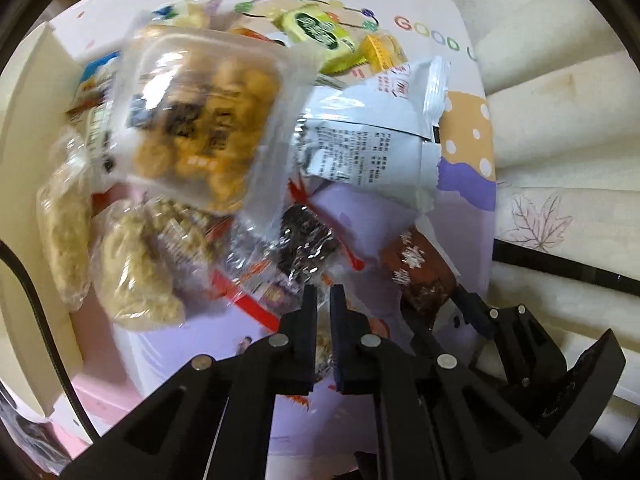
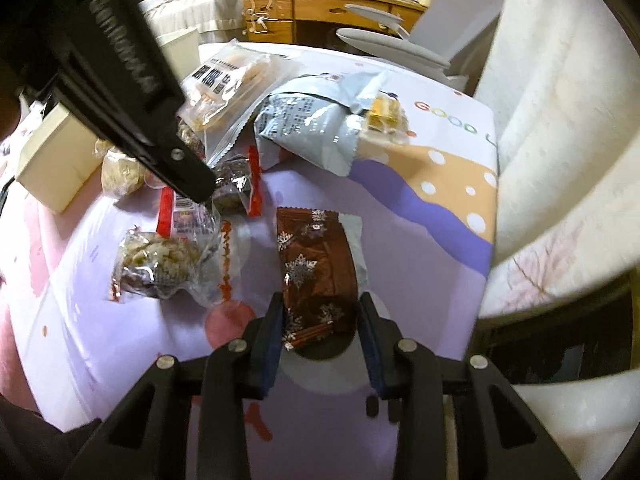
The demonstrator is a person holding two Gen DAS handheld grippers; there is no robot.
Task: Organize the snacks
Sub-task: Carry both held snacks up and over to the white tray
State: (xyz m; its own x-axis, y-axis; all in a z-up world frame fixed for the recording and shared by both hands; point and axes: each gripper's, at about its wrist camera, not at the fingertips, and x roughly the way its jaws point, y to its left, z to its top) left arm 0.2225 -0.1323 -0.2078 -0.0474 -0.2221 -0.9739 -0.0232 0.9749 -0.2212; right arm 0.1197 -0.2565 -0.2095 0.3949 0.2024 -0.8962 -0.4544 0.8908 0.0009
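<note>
In the right wrist view my right gripper (image 2: 320, 298) points down at a brown packet with silver snowflakes (image 2: 316, 264), its pads pressing the packet's two long sides. That packet (image 1: 424, 276) also shows in the left wrist view, with the right gripper (image 1: 468, 304) at its end. My left gripper (image 1: 323, 292) is shut, pinching the film of a clear packet with red edges (image 1: 260, 292). In the right wrist view the left gripper (image 2: 200, 194) holds this clear packet (image 2: 180, 212) just above the cloth.
Snacks crowd the patterned cloth (image 2: 400, 208): a clear tray of fried pieces (image 1: 200, 120), a silver bag (image 1: 372, 132), green (image 1: 320, 34) and yellow (image 1: 380, 52) packets, pale puffed packs (image 1: 132, 272), a rice-cake packet (image 2: 160, 260). A cream box (image 2: 56, 160) stands left, a cushion (image 2: 560, 140) right.
</note>
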